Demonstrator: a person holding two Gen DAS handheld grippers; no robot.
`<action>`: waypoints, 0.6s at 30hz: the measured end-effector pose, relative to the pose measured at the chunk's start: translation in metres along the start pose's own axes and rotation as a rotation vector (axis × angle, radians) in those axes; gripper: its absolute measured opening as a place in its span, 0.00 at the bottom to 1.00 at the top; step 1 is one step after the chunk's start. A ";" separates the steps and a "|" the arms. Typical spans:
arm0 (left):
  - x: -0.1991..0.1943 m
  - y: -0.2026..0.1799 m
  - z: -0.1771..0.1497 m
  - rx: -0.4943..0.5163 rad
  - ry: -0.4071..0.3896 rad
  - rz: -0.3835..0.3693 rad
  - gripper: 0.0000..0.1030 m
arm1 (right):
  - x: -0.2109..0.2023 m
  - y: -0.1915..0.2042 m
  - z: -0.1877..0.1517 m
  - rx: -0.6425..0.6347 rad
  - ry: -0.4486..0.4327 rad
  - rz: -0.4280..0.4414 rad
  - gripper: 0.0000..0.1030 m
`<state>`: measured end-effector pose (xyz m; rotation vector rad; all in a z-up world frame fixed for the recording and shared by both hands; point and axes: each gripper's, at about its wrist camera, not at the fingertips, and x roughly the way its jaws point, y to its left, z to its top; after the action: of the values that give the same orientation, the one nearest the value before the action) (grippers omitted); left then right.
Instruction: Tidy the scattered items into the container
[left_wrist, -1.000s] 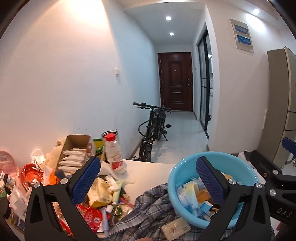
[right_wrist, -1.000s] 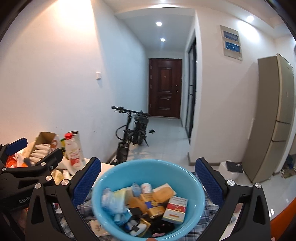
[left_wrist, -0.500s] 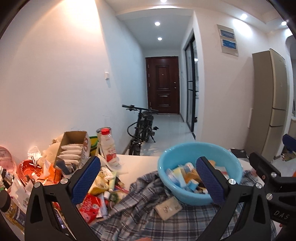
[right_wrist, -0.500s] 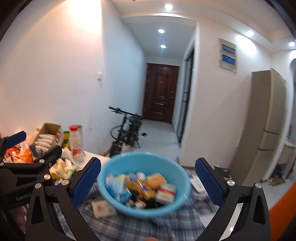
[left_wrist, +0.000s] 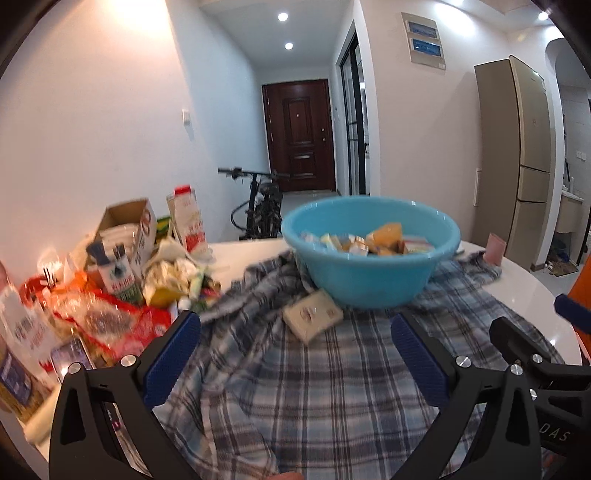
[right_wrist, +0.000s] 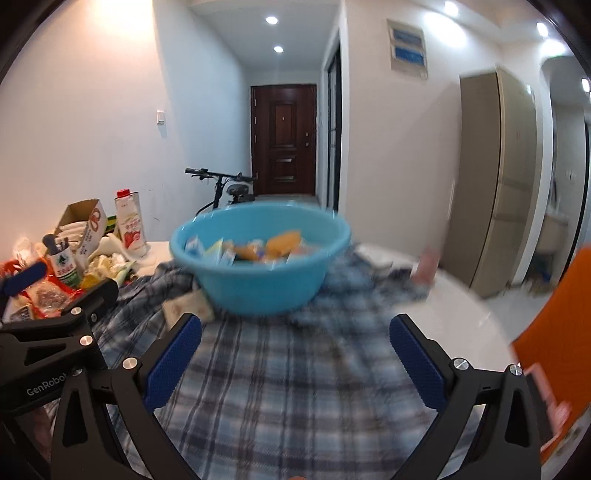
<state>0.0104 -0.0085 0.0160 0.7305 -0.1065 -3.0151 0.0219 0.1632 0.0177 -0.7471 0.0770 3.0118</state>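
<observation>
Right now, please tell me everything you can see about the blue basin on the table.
The blue basin is a round, light-blue bowl, plastic by its look, with a rolled rim. It stands upright on a plaid cloth that covers the table, and it holds many small packets and boxes. A flat beige packet lies on the cloth against its near left side. Neither gripper touches it.

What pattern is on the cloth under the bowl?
Blue-grey and white plaid cloth; clearest in the left wrist view.
</observation>
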 end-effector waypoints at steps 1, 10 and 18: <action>0.002 0.001 -0.008 0.002 0.014 -0.013 0.99 | 0.003 0.000 -0.009 0.002 0.017 0.012 1.00; 0.023 0.005 -0.052 -0.057 0.110 -0.088 0.99 | 0.008 0.013 -0.043 -0.123 0.027 -0.056 1.00; 0.004 0.008 -0.043 -0.076 0.036 -0.102 0.99 | 0.003 0.000 -0.034 -0.046 -0.011 -0.035 1.00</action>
<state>0.0270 -0.0187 -0.0233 0.8063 0.0479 -3.0804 0.0352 0.1617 -0.0138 -0.7270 -0.0057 2.9942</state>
